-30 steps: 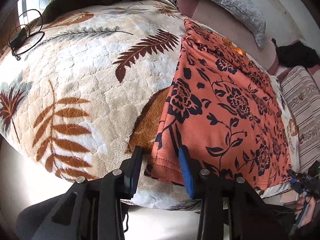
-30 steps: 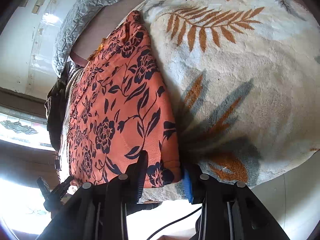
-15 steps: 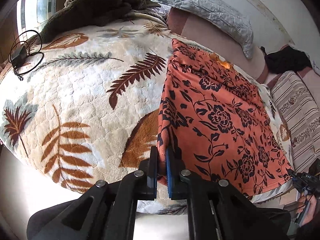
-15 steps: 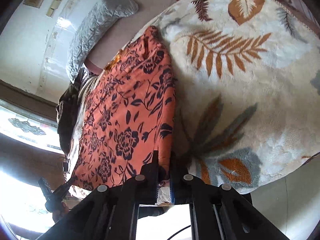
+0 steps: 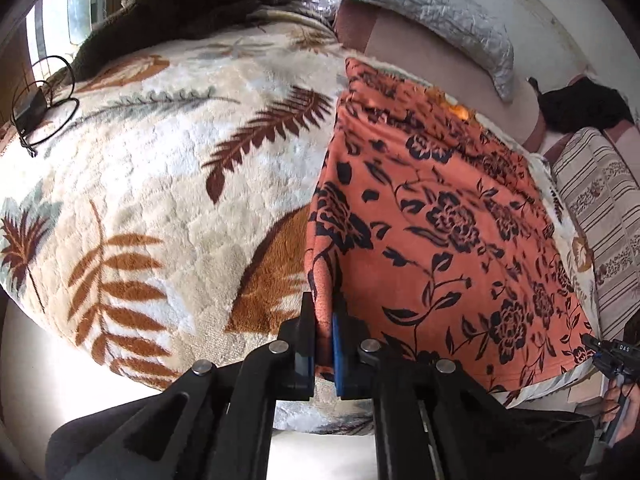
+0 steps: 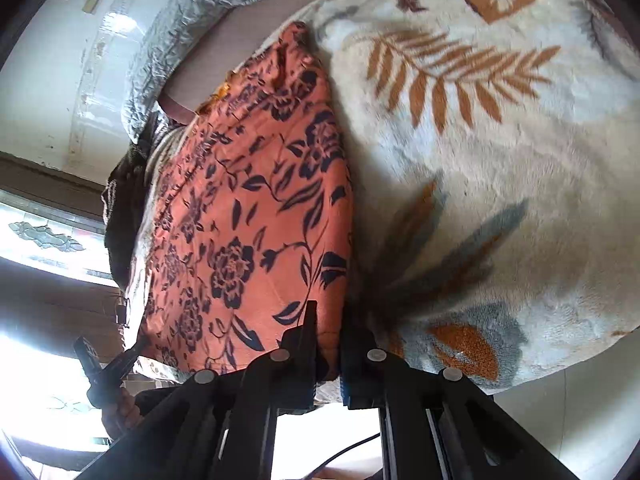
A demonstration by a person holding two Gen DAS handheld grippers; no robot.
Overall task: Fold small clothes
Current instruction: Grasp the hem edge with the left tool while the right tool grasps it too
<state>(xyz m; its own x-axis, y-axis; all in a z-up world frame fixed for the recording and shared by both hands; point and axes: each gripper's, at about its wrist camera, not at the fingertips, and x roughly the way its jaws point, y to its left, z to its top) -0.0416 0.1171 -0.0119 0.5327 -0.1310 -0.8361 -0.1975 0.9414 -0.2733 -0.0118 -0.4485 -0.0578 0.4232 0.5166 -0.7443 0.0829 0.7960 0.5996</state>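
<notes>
A leaf-print blanket (image 5: pixel 152 184) is spread over the bed, with plenty of bare fleece to either side. The orange floral garment (image 5: pixel 440 216) is laid flat on it, near corners pinched by the left tongs (image 5: pixel 324 336) and right tongs (image 6: pixel 329 340).

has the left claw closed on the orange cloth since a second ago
Yes. The left claw was open astride the orange floral cloth corner; now it pinches that corner against the leaf-print blanket.

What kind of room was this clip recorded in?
Most likely a bedroom: a leaf-print blanket covers what looks like a bed, with a grey pillow at its far end and an orange floral garment spread on top.
</notes>
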